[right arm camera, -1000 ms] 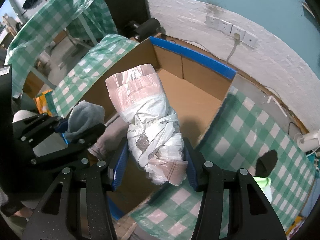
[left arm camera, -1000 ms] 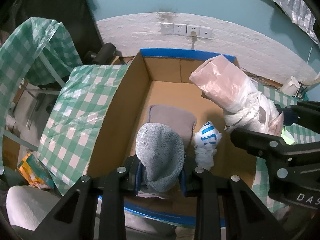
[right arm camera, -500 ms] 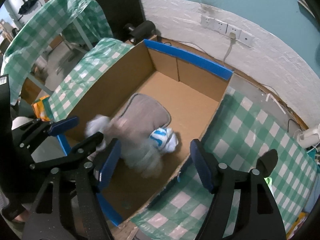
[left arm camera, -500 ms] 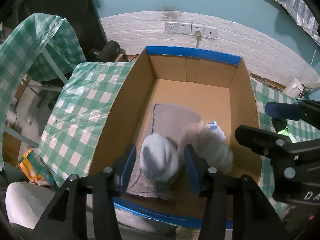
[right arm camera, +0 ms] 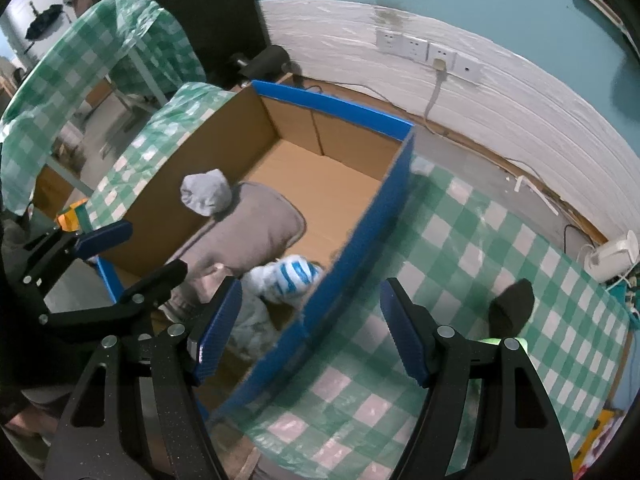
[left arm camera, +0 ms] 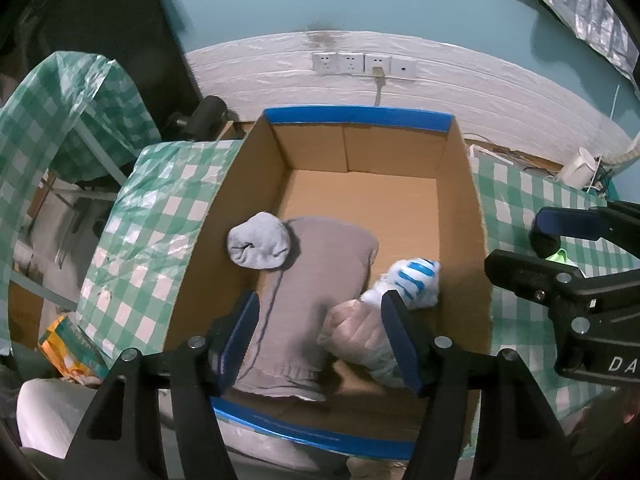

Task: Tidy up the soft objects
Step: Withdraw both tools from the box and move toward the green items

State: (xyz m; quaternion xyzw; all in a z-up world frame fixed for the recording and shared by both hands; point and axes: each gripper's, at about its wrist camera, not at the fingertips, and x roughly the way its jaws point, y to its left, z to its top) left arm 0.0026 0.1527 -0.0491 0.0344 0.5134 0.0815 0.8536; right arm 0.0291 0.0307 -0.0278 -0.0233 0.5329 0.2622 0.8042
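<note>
The left tool (left arm camera: 320, 334) is released: its two blue-padded fingers stand wide apart above the near end of the open brown cardboard box with blue taped edges (left arm camera: 466, 208), and nothing is between them. The right tool (right arm camera: 310, 330) is released too, its jaws spread over the right wall of the same box, one finger above the inside and the other above the green-and-white checked plastic cloth (right arm camera: 460, 248) that covers the counter.

Inside the box lie four soft things. A flat grey-brown cushion (left arm camera: 316, 276) lies on the floor of the box, toward the left and near side. A rolled light grey knitted sock (left arm camera: 259, 241) rests on the far left corner of the cushion, touching the left wall. A white bundle with blue stripes (left arm camera: 412, 282) lies just beside the right edge of the cushion. A pale pink and white plastic-wrapped roll (left arm camera: 360, 340) lies at the near end, touching both the cushion and the striped bundle; the right finger of the left tool partly hides it.

On the cloth, to the right of the box, a black sock-like piece (right arm camera: 514, 306) lies next to something bright yellow-green (right arm camera: 506, 343).
</note>
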